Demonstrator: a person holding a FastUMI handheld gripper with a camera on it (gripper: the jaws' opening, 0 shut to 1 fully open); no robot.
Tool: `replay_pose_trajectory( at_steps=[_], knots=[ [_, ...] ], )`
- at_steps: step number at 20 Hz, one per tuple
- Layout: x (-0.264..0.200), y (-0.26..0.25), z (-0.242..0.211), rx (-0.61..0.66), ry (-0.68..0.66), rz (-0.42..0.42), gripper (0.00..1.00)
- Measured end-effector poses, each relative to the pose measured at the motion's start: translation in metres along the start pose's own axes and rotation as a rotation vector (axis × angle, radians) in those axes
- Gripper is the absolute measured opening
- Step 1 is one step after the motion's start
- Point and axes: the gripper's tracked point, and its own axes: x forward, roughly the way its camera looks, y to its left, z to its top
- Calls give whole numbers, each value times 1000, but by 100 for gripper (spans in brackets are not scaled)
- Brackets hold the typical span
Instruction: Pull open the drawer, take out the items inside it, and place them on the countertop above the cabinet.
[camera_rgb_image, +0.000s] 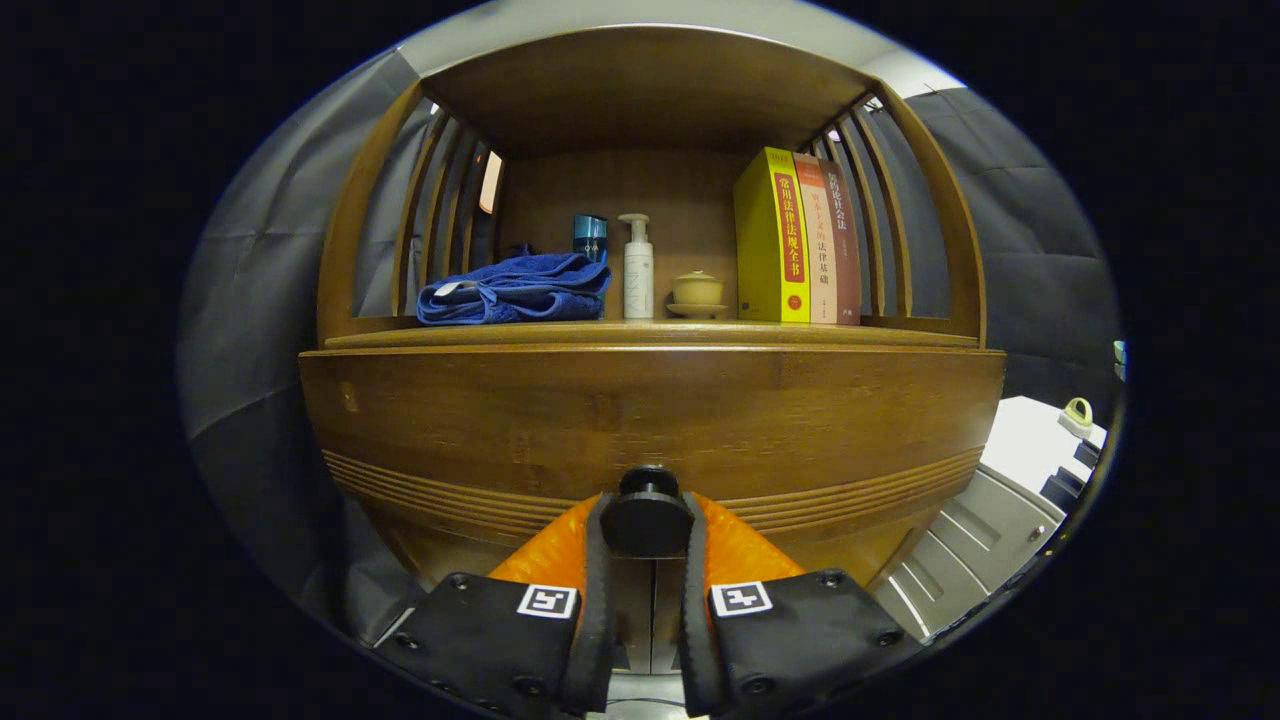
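At lower centre of the frame, the gripper (647, 525) clenches the dark round knob (646, 517) of the wooden drawer (480, 420).

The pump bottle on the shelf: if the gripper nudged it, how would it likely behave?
The pump bottle stands upright, tall and narrow, so a push near its top would probably tip it. It looks like smooth plastic, perhaps slippery to pinch. The lidded cup and folded blue towel sit close on either side, so a fall might hit them. The gripper is closed on the drawer knob.
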Motion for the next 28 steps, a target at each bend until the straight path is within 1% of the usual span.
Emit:
replay_pose_trajectory(
  at_steps=[4, 10, 12, 28],
  knots=[
    [-30, 0, -5, 13, 0, -9, 36],
    [-71, 0, -11, -22, -1, -26, 35],
    [-86, 2, -20, -2, 16, -22, 35],
    [-148, -1, -39, 15, 73, -14, 35]
  ],
)
